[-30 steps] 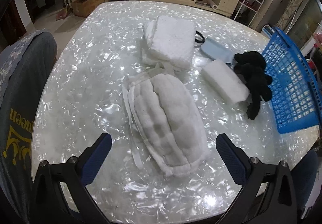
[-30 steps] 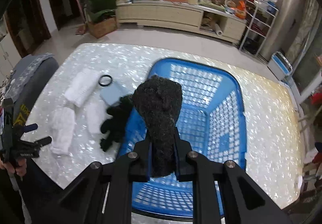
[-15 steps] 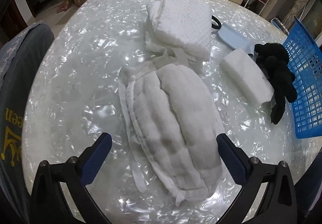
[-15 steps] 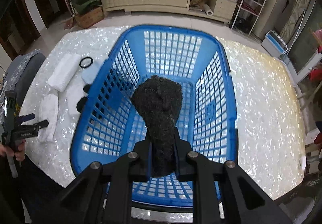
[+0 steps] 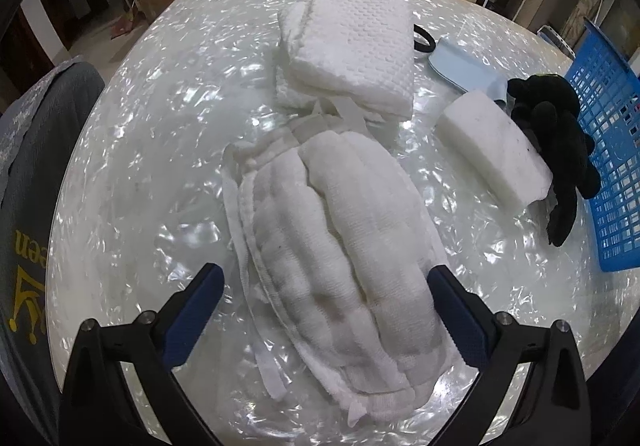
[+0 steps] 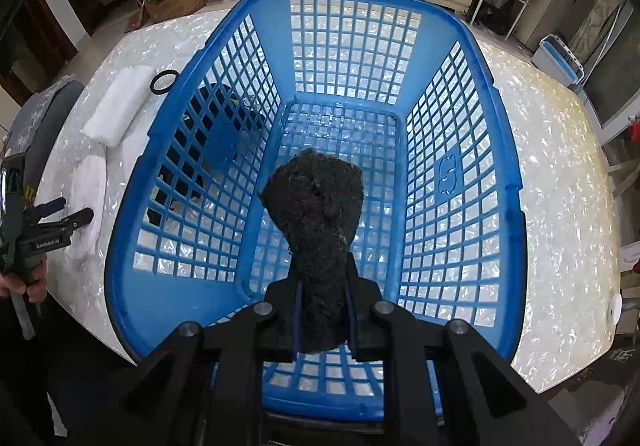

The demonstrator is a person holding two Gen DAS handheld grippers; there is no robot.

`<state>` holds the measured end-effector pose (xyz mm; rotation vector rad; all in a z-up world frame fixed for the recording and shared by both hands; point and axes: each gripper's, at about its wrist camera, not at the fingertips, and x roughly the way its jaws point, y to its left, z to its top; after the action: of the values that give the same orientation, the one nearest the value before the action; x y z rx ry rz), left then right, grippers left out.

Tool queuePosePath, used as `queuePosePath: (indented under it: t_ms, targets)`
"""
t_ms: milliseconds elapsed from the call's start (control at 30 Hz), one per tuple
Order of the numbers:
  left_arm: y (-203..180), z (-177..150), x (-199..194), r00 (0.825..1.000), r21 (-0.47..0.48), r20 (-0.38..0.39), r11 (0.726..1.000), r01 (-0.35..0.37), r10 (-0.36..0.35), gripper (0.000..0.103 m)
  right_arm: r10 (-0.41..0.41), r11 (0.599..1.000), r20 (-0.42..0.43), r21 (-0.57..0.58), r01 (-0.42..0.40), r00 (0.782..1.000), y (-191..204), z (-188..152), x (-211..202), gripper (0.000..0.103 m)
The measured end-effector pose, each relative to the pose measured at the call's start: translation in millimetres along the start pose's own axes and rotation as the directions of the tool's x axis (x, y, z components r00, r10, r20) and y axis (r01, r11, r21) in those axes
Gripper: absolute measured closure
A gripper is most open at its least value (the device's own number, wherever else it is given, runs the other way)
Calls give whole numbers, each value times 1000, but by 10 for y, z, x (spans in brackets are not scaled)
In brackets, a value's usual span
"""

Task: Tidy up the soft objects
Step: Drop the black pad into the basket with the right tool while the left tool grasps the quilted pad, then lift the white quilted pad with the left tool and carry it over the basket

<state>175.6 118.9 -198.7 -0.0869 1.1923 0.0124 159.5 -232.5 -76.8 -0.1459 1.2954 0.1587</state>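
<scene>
Our right gripper point(image 6: 322, 320) now hangs over the middle of the blue basket point(image 6: 500, 181), having crossed its rim in the last second; its jaws are clamped on a dark fuzzy cloth point(image 6: 316, 213), so release looks like the next step. Our left gripper point(image 5: 326, 298) has closed in on the white quilted pad point(image 5: 340, 246) at frame centre, jaws spread wide either side of it, not touching. A black plush toy point(image 5: 556, 125) waits on the pearly surface point(image 5: 140, 125) at right.
</scene>
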Motion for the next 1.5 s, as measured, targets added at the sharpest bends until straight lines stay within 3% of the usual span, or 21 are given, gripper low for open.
queuePosePath:
  t_ms: [133,233,300,500,567,633,767,833,1000,1167,1500]
  targets:
    - [-82,13,-37,1000,24,9,1000,1,-1,19,11,1000,-17,11,-11,1000,-59,2,27,87]
    - [-142,40,-40,1000,55,14,998,20,-21,37,19,1000,-32,19,-18,999,-70,23,58,87]
    - [-190,54,-54,999,67,18,997,31,-32,55,21,1000,-40,17,-21,999,-64,43,84,87]
    - [-244,59,-109,997,83,20,994,72,-74,70,24,1000,-65,9,-24,998,-19,77,141,82]
    - [-213,46,-130,996,76,20,994,84,-86,71,21,1000,-69,1,-21,997,-10,84,144,74]
    - [-170,21,-168,995,65,23,993,94,-96,71,18,1000,-62,-11,-18,998,1,91,123,47]
    - [-123,6,-233,996,52,29,995,82,-83,71,28,999,-45,-25,-29,999,4,123,58,28]
    - [-102,-7,-292,996,48,37,995,86,-87,71,26,999,-34,-38,-28,999,27,128,30,13]
    - [-110,-43,-492,993,57,65,994,95,-99,71,-31,996,25,-86,33,999,135,77,-103,9]
    - [-215,-91,-787,987,94,109,990,107,-117,71,-75,993,143,-84,87,987,148,-21,-313,1]
    - [-588,-6,-1408,970,162,186,979,125,-154,71,-53,999,204,4,53,978,-84,-207,-505,0]
